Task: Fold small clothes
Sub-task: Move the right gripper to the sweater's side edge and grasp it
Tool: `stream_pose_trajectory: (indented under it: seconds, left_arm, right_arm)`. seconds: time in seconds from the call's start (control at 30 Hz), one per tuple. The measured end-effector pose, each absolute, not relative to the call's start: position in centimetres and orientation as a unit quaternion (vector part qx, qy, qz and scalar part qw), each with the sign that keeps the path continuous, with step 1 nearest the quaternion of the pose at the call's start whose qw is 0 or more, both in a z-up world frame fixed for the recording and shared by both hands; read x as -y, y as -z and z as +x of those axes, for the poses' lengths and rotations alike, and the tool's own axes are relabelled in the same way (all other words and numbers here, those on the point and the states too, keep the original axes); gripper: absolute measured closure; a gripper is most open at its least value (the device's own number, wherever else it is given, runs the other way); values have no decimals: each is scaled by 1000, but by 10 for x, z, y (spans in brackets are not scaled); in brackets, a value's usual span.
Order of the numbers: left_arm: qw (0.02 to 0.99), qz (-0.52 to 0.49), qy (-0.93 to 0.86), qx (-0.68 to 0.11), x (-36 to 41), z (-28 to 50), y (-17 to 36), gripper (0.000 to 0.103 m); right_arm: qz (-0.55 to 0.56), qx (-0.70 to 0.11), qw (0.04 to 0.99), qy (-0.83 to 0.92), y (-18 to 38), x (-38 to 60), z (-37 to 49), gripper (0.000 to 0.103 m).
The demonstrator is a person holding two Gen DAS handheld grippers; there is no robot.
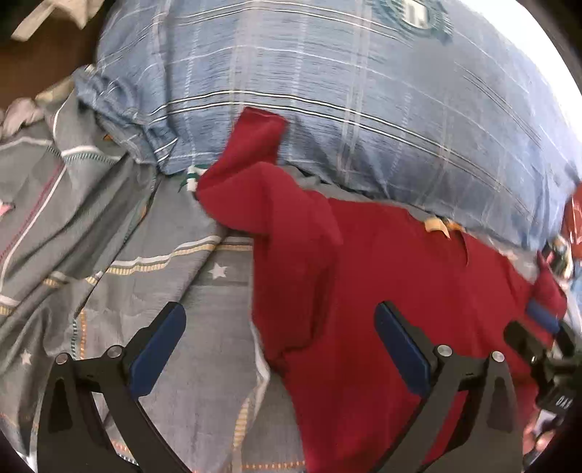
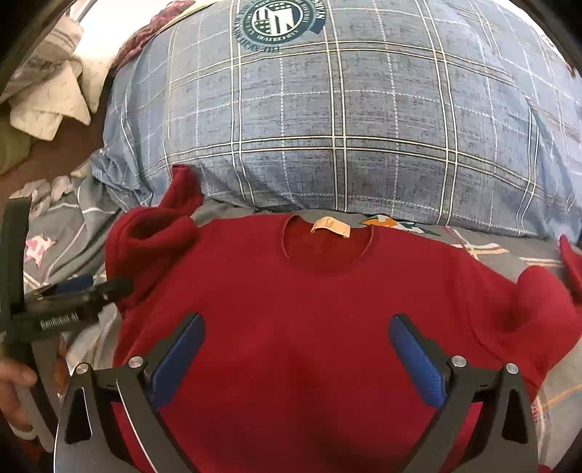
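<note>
A dark red sweater (image 2: 313,309) lies flat on the grey bedsheet (image 1: 189,291), neck towards the pillow, a tan label (image 2: 329,226) inside its collar. Its left sleeve (image 1: 262,174) is bunched up against the pillow, and its right sleeve (image 2: 545,302) is crumpled at the far right. My left gripper (image 1: 280,338) is open above the sweater's left edge, holding nothing. My right gripper (image 2: 296,349) is open over the sweater's chest, also holding nothing. The left gripper (image 2: 72,291) shows at the left of the right wrist view, the right gripper (image 1: 542,327) at the right edge of the left wrist view.
A large blue plaid pillow (image 2: 345,120) with a round teal emblem (image 2: 278,22) lies right behind the sweater. Pale crumpled cloth (image 2: 54,91) sits at the back left by a brown surface (image 1: 40,62). A hand (image 2: 14,378) holds the left gripper's handle.
</note>
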State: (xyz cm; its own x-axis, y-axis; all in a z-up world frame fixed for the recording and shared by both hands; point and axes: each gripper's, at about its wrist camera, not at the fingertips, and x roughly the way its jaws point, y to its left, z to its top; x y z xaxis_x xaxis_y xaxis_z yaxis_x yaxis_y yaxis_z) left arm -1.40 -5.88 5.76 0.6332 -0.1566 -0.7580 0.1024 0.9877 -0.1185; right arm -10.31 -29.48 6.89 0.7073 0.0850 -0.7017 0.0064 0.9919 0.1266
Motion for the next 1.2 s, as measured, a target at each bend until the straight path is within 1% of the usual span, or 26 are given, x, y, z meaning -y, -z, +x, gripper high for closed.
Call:
stream_pose_trajectory:
  seconds: [0.6,0.8,0.97,1.2]
  left_arm:
    - [903,-29,51,-426,50,-6,-56,0]
    - [901,-59,35,-429,30,0,-56,0]
    - [896,-75,32,-437,20,4,-53,0]
    - [890,-80,37,-448,19,10,-50,0]
  right_arm:
    - [43,-412,910,-36,-57,277,-99,3]
    - [55,-405,911,-54,-78,266,-85,3]
    - [48,-394,914,-86,-105,242,-42,3]
    - [76,-411,898,-137,-109,207,49,4]
